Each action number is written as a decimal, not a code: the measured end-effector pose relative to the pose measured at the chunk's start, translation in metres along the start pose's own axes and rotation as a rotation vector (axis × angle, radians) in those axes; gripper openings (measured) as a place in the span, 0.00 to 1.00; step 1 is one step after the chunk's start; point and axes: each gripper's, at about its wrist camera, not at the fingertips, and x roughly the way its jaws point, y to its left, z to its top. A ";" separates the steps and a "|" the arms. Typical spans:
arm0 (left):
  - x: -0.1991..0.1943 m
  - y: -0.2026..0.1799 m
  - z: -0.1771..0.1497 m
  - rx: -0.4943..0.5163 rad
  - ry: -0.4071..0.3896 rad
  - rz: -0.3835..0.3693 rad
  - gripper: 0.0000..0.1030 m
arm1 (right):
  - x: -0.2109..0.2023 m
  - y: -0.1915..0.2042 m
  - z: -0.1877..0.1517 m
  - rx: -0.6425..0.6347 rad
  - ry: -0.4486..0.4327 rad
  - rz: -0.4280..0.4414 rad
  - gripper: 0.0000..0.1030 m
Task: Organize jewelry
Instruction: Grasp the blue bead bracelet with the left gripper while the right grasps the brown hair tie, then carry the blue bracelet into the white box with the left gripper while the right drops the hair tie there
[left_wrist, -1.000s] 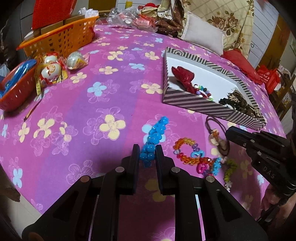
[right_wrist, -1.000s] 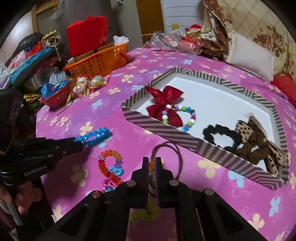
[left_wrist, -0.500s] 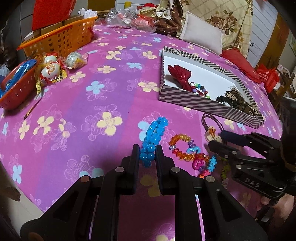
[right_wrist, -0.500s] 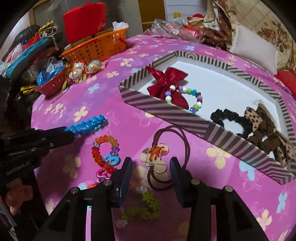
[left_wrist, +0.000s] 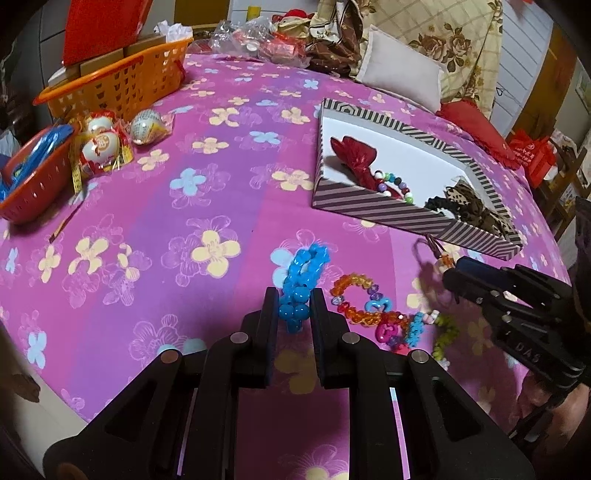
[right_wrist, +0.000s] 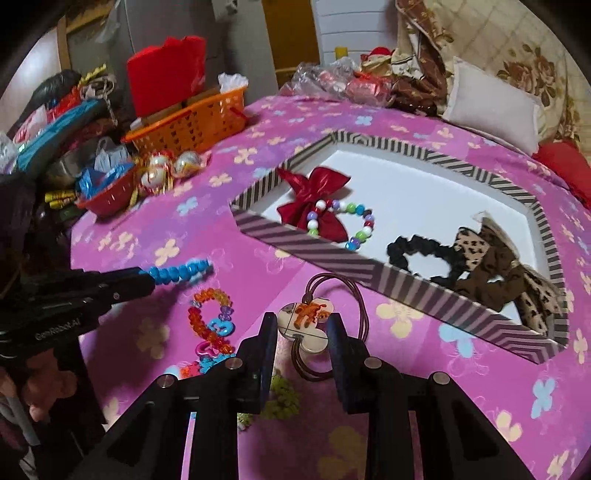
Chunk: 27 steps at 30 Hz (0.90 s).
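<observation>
My left gripper (left_wrist: 294, 306) is shut on a blue bead bracelet (left_wrist: 304, 275), whose free end lies on the pink flowered cloth. In the right wrist view that gripper (right_wrist: 147, 280) reaches in from the left with the blue bracelet (right_wrist: 181, 271). My right gripper (right_wrist: 302, 325) is closing around a cartoon charm (right_wrist: 303, 321) on a brown cord loop; the charm lies on the cloth between the pads, which stand right at its edges. The striped box (right_wrist: 306, 240) behind holds a red bow (right_wrist: 314, 206), a coloured bead bracelet (right_wrist: 354, 221), a black scrunchie (right_wrist: 417, 251) and a leopard bow (right_wrist: 498, 273).
An orange bead bracelet (right_wrist: 210, 314) with pink and blue charms and a green bead piece (right_wrist: 284, 398) lie between the grippers. An orange basket (left_wrist: 118, 85), a red bowl (left_wrist: 29, 184) and wrapped eggs (left_wrist: 103, 144) stand far left. The table edge curves at the lower left.
The right gripper went from shut to open, shifted over the charm, and its jaws have since narrowed around it. The left gripper kept still, holding the blue bracelet.
</observation>
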 end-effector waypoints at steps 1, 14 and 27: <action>-0.003 -0.001 0.001 0.003 -0.005 0.000 0.15 | -0.003 0.000 0.001 0.004 -0.008 0.002 0.26; -0.029 -0.022 0.018 0.053 -0.049 -0.013 0.15 | -0.057 -0.014 0.016 0.043 -0.135 -0.002 0.26; -0.053 -0.049 0.069 0.068 -0.097 -0.076 0.15 | -0.088 -0.041 0.034 0.077 -0.208 -0.030 0.26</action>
